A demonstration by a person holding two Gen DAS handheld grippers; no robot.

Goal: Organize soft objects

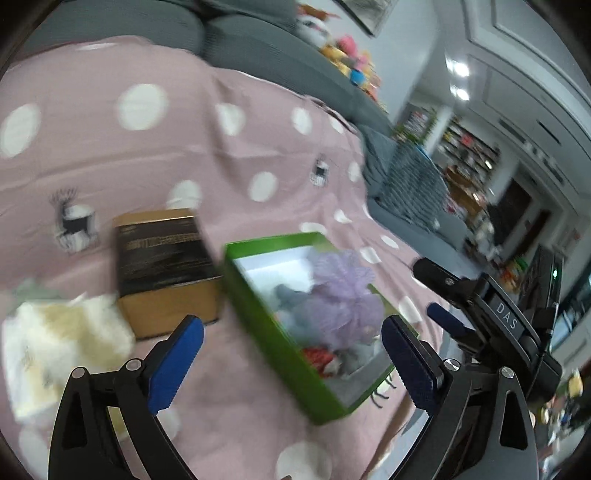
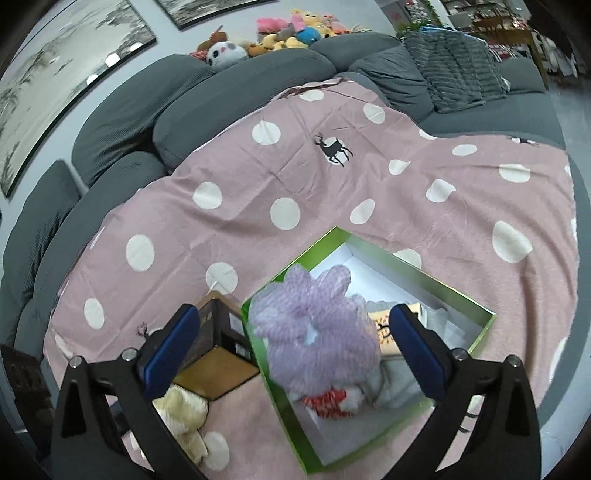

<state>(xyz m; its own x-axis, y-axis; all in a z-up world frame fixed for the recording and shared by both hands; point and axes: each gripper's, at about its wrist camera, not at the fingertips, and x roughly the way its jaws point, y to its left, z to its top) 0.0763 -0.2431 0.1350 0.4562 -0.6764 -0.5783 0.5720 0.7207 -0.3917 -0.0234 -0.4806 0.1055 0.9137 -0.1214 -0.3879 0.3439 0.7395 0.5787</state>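
A green box (image 1: pixel 258 314) with a white inside lies on a pink dotted sheet. It holds a purple mesh puff (image 1: pixel 343 295), a grey cloth (image 1: pixel 288 295) and a red and white item (image 1: pixel 319 356). My left gripper (image 1: pixel 291 354) is open and empty, just in front of the box. In the right wrist view the green box (image 2: pixel 458 291) holds the purple puff (image 2: pixel 317 336), a red and white item (image 2: pixel 327 400) and a cream patterned item (image 2: pixel 384 330). My right gripper (image 2: pixel 295 350) is open and empty above the puff. A cream fluffy toy (image 1: pixel 62 343) lies left of the box; it also shows in the right wrist view (image 2: pixel 183 417).
A black and tan box (image 1: pixel 166 266) stands left of the green box, also in the right wrist view (image 2: pixel 218 350). The right gripper's body (image 1: pixel 495 314) is at the right of the left wrist view. A grey sofa back (image 2: pixel 221 96) with plush toys (image 2: pixel 288 33) lies beyond the sheet (image 2: pixel 332 184).
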